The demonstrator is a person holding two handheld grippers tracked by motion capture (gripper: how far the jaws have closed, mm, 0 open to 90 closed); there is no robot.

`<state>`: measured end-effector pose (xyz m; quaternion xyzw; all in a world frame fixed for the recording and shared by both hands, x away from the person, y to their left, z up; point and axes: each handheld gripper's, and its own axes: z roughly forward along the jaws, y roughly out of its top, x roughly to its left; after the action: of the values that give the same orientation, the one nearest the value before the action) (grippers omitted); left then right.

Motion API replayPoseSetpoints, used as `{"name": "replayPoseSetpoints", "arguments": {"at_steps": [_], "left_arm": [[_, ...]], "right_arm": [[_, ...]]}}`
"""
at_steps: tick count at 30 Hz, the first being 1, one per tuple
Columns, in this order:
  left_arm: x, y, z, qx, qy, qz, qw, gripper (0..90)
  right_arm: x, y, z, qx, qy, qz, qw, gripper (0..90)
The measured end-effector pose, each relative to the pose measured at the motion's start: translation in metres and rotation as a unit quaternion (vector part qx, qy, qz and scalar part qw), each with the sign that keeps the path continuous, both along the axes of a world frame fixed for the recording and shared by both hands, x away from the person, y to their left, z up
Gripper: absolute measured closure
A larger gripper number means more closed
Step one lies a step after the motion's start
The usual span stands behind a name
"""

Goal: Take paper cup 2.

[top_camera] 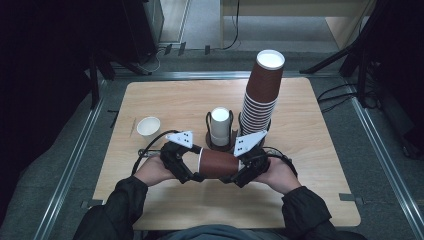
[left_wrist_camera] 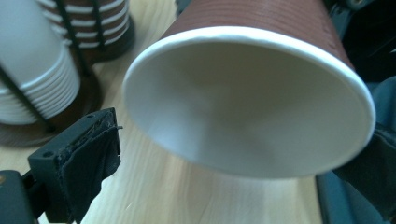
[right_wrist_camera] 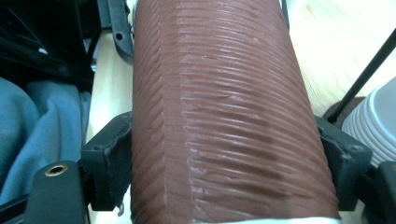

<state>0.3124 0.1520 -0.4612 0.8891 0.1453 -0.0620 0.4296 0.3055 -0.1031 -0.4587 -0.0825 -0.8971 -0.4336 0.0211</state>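
Note:
A brown ribbed paper cup (top_camera: 219, 164) lies sideways above the table, between my two grippers. My right gripper (top_camera: 241, 172) is shut on it; in the right gripper view both jaws press the ribbed wall of the cup (right_wrist_camera: 229, 121), and the right gripper (right_wrist_camera: 224, 172) holds it near its close end. The cup's open white-rimmed mouth (left_wrist_camera: 247, 102) faces my left gripper (left_wrist_camera: 238, 140). One left pad (left_wrist_camera: 88, 158) stands a little apart from the rim, so the left gripper (top_camera: 192, 170) is open around the mouth.
A tall stack of brown cups (top_camera: 260, 100) and a shorter stack of white cups (top_camera: 220, 125) stand in wire holders just behind the grippers. A small white cup (top_camera: 148, 126) sits at the left of the wooden table (top_camera: 310, 190).

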Motion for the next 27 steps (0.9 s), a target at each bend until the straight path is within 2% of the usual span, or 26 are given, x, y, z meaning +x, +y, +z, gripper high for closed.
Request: {"name": "replayPoseSetpoints", "arguments": {"at_steps": [3, 8, 10, 12, 15, 21, 24, 25, 27], "left_arm": [[-0.001, -0.003, 0.0, -0.013, 0.002, -0.007, 0.9999, 0.0], [-0.004, -0.009, 0.001, -0.018, -0.002, -0.015, 0.9997, 0.0], [-0.006, -0.009, 0.003, -0.008, -0.02, -0.011, 0.9997, 0.4], [-0.008, -0.009, 0.006, -0.011, -0.031, -0.011, 0.9994, 4.1], [-0.009, -0.007, 0.008, -0.015, -0.032, -0.011, 0.9993, 5.8], [-0.007, -0.009, 0.01, -0.003, -0.013, -0.017, 0.9998, 8.1], [-0.007, -0.009, 0.014, 0.011, -0.024, -0.012, 0.9996, 8.1], [-0.008, -0.009, 0.014, 0.008, -0.025, -0.008, 0.9996, 8.1], [-0.007, -0.006, 0.015, 0.018, -0.019, -0.005, 0.9997, 8.1]], "right_arm": [[0.0, -0.001, 0.001, 0.009, 0.002, 0.004, 0.9999, 20.2], [0.0, 0.001, 0.001, 0.027, 0.012, 0.012, 0.9995, 20.2], [-0.001, 0.002, 0.001, 0.032, 0.015, 0.012, 0.9993, 20.2], [0.0, 0.002, 0.001, 0.034, 0.016, 0.013, 0.9992, 20.1], [0.0, 0.001, 0.002, 0.044, 0.019, 0.014, 0.9988, 20.5], [0.0, 0.0, 0.002, 0.043, 0.022, 0.018, 0.9987, 20.6], [0.0, 0.0, 0.003, 0.042, 0.023, 0.012, 0.9988, 19.3], [0.0, 0.0, 0.002, 0.039, 0.022, 0.011, 0.9989, 19.0], [0.001, -0.001, 0.001, 0.026, 0.015, 0.009, 0.9995, 17.0]]}}
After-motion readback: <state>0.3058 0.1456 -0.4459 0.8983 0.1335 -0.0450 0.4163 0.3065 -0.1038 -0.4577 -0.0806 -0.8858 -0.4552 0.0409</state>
